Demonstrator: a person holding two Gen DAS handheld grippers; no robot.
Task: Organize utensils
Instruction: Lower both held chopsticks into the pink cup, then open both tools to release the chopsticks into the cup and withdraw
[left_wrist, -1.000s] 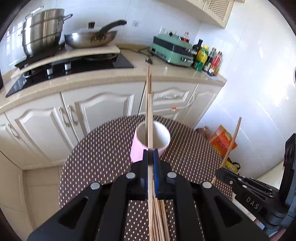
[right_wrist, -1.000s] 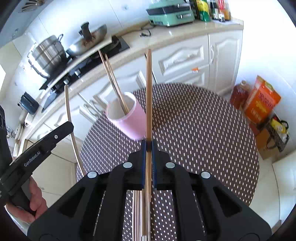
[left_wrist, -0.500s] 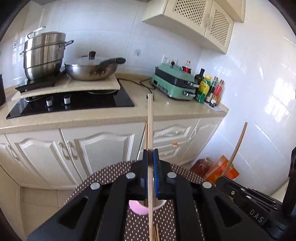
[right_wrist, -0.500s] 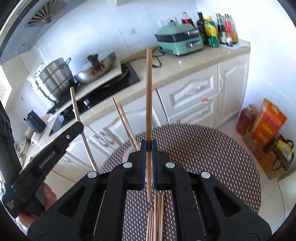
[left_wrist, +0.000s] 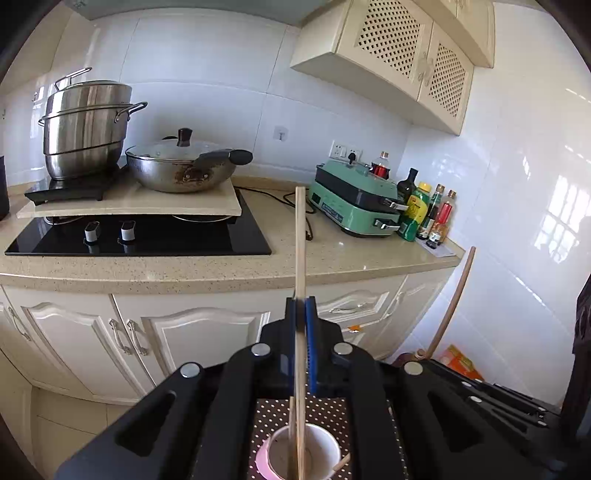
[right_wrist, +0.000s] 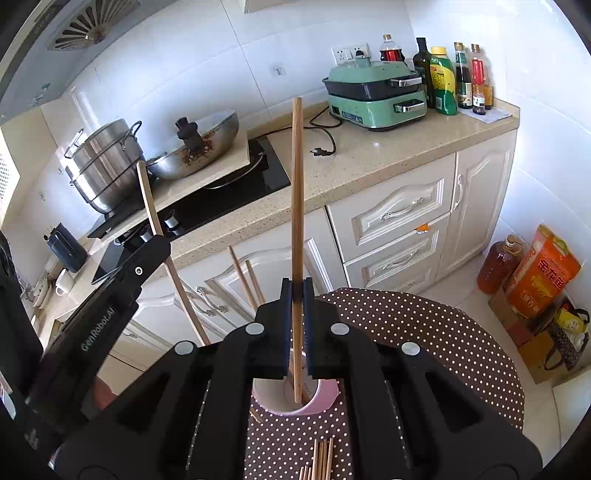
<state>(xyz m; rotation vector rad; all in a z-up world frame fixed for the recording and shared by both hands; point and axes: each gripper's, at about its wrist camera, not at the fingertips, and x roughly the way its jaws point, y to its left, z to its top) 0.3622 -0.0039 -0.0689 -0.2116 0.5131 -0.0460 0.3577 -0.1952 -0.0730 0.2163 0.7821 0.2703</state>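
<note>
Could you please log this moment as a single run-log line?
left hand-held gripper: shut on chopstick | right hand-held gripper: shut on second chopstick | both tips inside pink cup | loose chopsticks remain on table

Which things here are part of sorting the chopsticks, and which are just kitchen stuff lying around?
In the job: left gripper shut on a chopstick; right gripper shut on another chopstick; pink cup; loose chopsticks on the dotted table.

Lying about: steamer pot, wok, green cooker, bottles.

Home kitchen, hob (left_wrist: 147, 232), wok (left_wrist: 181, 166), stockpot (left_wrist: 85, 125)
</note>
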